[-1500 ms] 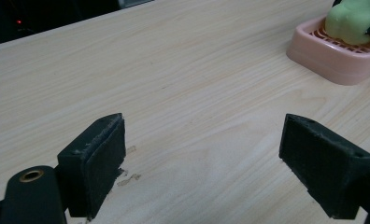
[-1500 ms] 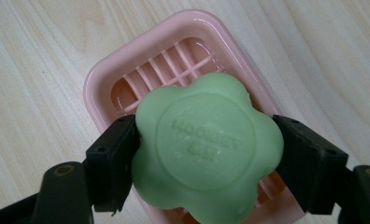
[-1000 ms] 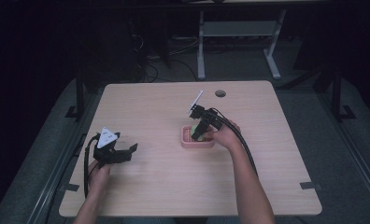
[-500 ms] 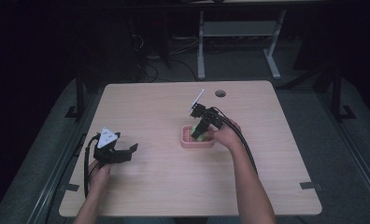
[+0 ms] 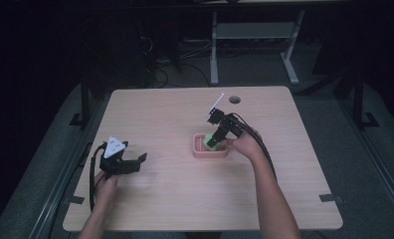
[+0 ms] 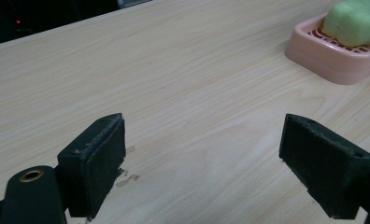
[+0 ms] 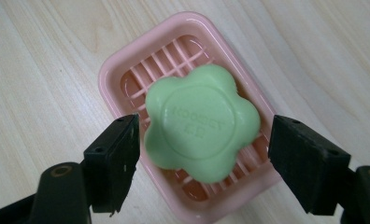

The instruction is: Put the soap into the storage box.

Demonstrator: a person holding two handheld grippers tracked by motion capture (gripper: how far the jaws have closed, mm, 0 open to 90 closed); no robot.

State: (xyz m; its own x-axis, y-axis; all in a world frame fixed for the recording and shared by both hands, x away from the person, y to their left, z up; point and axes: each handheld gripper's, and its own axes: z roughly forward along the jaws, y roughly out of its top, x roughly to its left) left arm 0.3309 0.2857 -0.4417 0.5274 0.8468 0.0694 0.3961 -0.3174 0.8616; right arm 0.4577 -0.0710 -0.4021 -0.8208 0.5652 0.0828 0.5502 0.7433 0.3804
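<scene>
While a person works from the near edge of a pale wooden tabletop (image 5: 185, 199), the right claw (image 5: 216, 140) hangs over a pink slatted soap dish (image 5: 211, 151) near the tabletop's middle, a little toward the right edge, its jaws spread wide to either side of a green flower-shaped soap bar (image 7: 202, 122). In the right gripper view the left jaw stands just beside the bar's lobed edge and the right jaw a little clear of it; whether either pad touches cannot be told, and nothing appears gripped. The bar sits tilted in the dish, one side raised off the slats, with faint embossed lettering on its face. It is probably firm, fairly light and slick, so a squeeze across opposite lobes at its widest part looks the safest hold; the smooth plastic dish may slide under a sideways push. The right hand (image 5: 242, 144) reaches in from the right with the forearm stretched forward and the claw angled down. The left claw (image 5: 128, 167) rests low near the left edge, well apart from the dish, jaws wide and empty over bare wood.
</scene>
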